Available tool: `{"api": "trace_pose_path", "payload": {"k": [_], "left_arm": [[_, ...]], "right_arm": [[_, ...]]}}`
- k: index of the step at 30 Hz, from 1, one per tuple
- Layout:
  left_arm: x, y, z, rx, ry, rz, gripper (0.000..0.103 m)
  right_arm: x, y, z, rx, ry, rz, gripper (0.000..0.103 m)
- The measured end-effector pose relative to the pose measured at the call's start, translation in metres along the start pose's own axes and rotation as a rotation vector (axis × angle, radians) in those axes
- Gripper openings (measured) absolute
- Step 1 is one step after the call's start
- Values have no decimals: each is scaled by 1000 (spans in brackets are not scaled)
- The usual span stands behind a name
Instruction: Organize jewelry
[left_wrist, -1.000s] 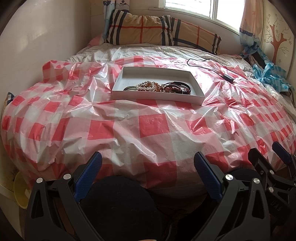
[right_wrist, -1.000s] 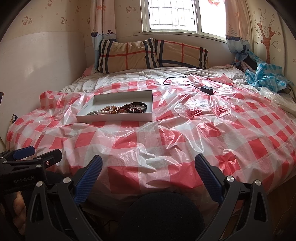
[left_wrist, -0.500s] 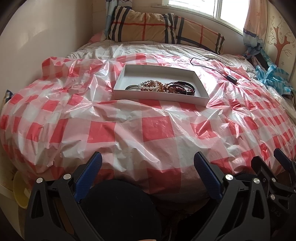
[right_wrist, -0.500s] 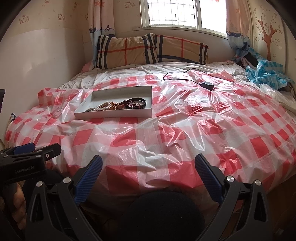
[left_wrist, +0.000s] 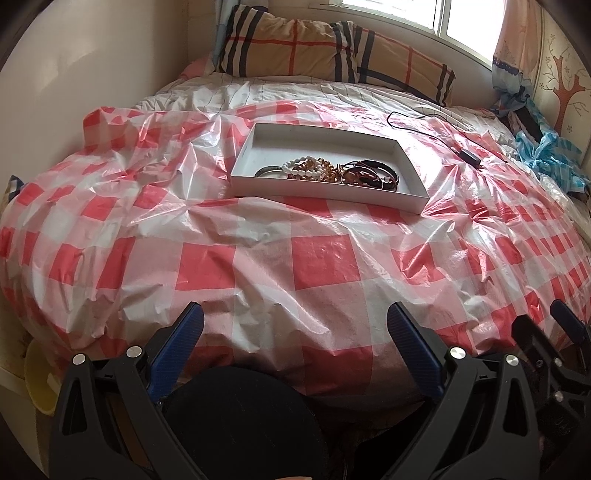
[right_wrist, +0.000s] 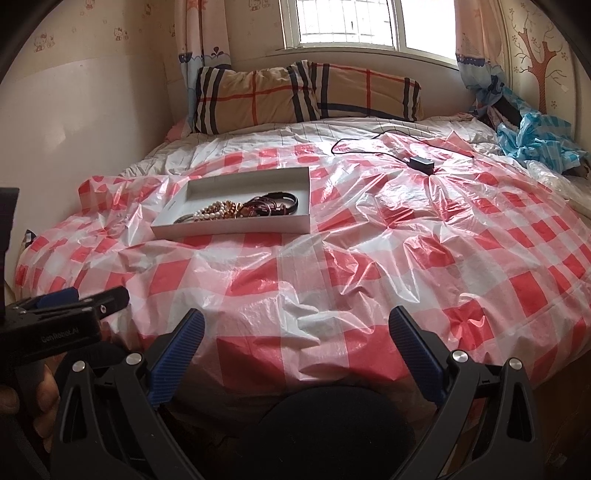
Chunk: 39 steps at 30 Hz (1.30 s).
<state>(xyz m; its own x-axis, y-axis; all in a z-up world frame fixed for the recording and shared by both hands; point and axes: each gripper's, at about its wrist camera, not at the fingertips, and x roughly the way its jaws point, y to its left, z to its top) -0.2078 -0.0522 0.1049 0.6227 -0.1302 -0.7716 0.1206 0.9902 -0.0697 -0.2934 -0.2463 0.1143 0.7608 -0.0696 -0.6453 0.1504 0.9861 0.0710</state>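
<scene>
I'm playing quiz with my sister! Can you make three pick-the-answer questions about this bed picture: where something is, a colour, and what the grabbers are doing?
1. Where is the jewelry?
A. in the white tray
B. on the pillow
C. on the floor

2. What colour are the checks on the plastic sheet?
A. green and white
B. red and white
C. blue and yellow

3. What are the left gripper and right gripper doing?
A. both open, empty
B. both shut on beads
C. one holds the tray

Answers: A, bracelets lie piled inside the white tray; B, red squares show; A, nothing sits between the spread fingers.
</scene>
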Motion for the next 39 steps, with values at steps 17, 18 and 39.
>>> {"api": "trace_pose_path", "payload": {"k": [17, 18, 39], "left_arm": [[-45, 0, 10, 7, -76, -13, 95], [-48, -1, 10, 9, -80, -12, 95], [-63, 5, 10, 1, -105, -3, 95]], "right_arm": [[-56, 26, 34, -166, -195, -20, 96], [-58, 28, 31, -170, -192, -19, 96], [-54, 31, 15, -118, -122, 19, 96]]}}
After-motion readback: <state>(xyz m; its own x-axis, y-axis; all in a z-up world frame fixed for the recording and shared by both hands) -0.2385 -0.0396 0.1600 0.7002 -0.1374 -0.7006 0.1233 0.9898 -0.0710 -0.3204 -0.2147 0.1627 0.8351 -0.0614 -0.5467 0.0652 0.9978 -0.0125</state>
